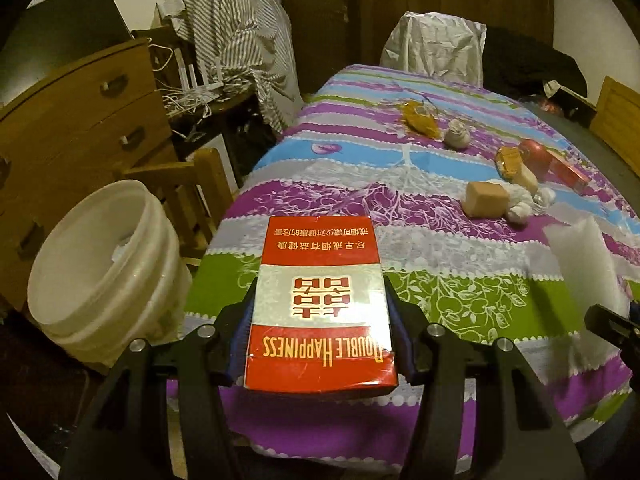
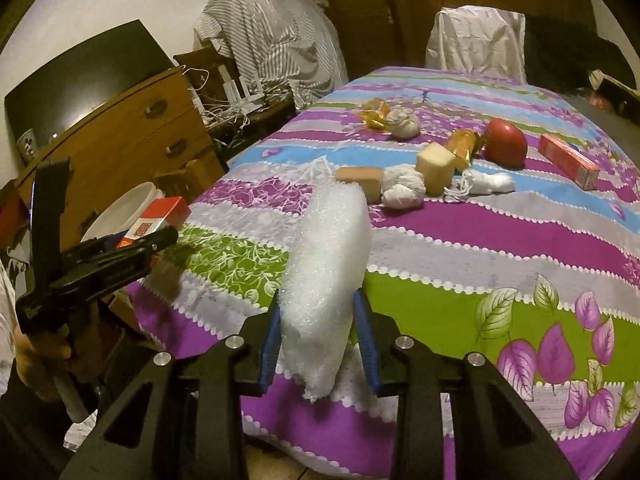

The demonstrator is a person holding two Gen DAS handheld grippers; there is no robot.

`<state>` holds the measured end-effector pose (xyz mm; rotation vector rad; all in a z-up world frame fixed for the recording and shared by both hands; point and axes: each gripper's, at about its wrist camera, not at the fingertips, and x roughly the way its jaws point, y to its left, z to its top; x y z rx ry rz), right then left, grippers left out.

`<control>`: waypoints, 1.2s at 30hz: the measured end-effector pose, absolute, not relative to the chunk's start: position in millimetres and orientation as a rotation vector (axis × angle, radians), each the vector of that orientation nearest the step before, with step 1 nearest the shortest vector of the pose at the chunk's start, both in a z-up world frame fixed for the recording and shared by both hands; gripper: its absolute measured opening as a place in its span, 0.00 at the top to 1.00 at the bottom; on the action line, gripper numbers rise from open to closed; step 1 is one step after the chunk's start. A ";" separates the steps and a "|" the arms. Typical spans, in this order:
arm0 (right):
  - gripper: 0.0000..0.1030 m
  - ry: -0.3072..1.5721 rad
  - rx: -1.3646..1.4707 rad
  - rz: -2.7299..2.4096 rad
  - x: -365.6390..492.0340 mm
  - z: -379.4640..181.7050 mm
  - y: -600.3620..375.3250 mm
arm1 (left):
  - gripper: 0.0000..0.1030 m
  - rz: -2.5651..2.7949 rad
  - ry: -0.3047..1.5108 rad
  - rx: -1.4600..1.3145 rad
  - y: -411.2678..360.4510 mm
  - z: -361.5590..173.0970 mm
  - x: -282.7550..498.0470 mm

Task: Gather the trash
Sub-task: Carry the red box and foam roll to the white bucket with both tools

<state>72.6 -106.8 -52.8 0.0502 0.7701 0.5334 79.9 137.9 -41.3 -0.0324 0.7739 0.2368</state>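
My left gripper [image 1: 318, 312] is shut on a red and silver "Double Happiness" cigarette box [image 1: 320, 304], held above the table's near left edge. The box also shows in the right wrist view [image 2: 154, 218], with the left gripper [image 2: 160, 240] beside it. My right gripper [image 2: 320, 316] is shut on a white bubble-wrap piece [image 2: 328, 276], also seen in the left wrist view [image 1: 584, 268]. A white bucket [image 1: 100, 264] stands on the floor left of the table. On the table lie crumpled tissues [image 2: 402, 192], foam blocks [image 2: 436, 166], gold wrappers [image 2: 376, 114] and a red carton [image 2: 568, 160].
The table [image 2: 440, 300] has a purple, green and blue striped cloth. A red apple [image 2: 506, 142] sits among the litter. A wooden dresser [image 1: 80, 120] and a wooden chair [image 1: 192, 188] stand left of the table. A covered chair [image 1: 436, 48] is at the far end.
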 end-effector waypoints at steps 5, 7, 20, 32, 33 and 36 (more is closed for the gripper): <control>0.66 0.716 0.035 0.561 77.3 -33.1 -96.1 | 0.48 0.257 0.755 -0.032 142.9 -30.7 76.8; 0.66 0.687 0.014 0.585 80.6 -21.6 -83.1 | 0.48 0.273 0.737 -0.031 147.3 -22.3 75.3; 0.66 0.540 -0.106 0.772 84.9 52.1 32.0 | 0.48 0.427 0.616 -0.041 210.2 27.9 54.8; 0.66 0.584 -0.155 0.914 100.1 69.1 146.2 | 0.48 0.575 0.581 -0.073 278.5 41.9 29.1; 0.66 0.593 -0.157 0.928 101.5 69.4 156.6 | 0.48 0.585 0.581 -0.075 283.1 41.7 27.6; 0.66 0.615 -0.166 0.968 105.5 70.4 185.2 | 0.48 0.615 0.585 -0.088 298.9 40.7 21.7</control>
